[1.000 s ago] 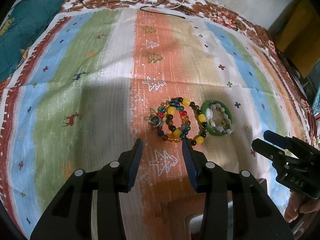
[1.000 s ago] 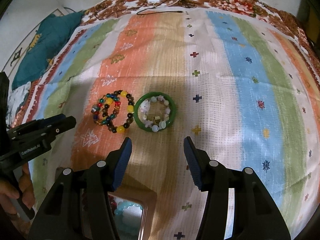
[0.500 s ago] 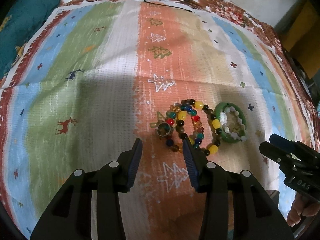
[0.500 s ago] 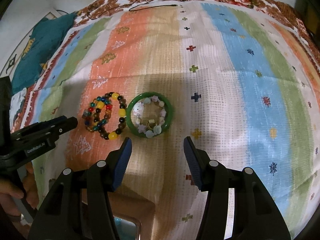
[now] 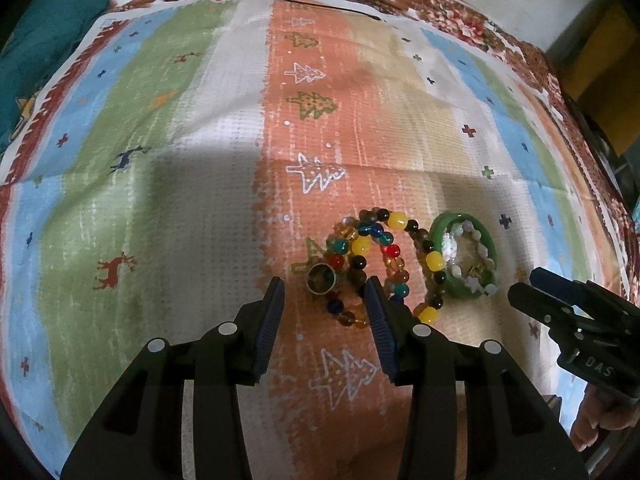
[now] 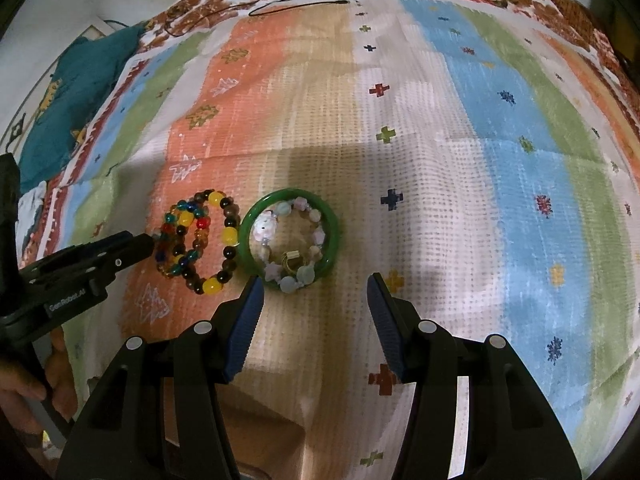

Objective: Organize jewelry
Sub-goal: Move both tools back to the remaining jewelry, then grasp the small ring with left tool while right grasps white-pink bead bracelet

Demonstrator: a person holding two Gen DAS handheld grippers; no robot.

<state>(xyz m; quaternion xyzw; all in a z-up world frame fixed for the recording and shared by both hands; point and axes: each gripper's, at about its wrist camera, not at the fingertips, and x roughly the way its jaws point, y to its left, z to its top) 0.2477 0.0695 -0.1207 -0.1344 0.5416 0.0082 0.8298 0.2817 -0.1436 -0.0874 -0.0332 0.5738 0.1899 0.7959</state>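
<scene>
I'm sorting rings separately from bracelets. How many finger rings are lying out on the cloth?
2. A silver ring lies at the left edge of the multicoloured bead bracelets. A small gold ring lies inside the green bangle, beside the pale bead bracelet. Beads could hide others.

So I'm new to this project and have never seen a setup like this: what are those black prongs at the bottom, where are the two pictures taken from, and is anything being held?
No machine here: a person carries a hand-held gripper in each hand, each with a wide-angle camera looking along its two fingers. The black prongs at the bottom of each picture are that gripper's own fingers.

One view is from the left hand-held gripper, the other from the right hand-held gripper. Each also shows the other gripper at its edge, with the person's fingers on the handle.

On the striped cloth lie a metal ring, two colourful bead bracelets nested together, and a green bangle with a pale bead bracelet and a small gold piece inside it.

Nothing is held: both grippers stand open above the jewelry.
</scene>
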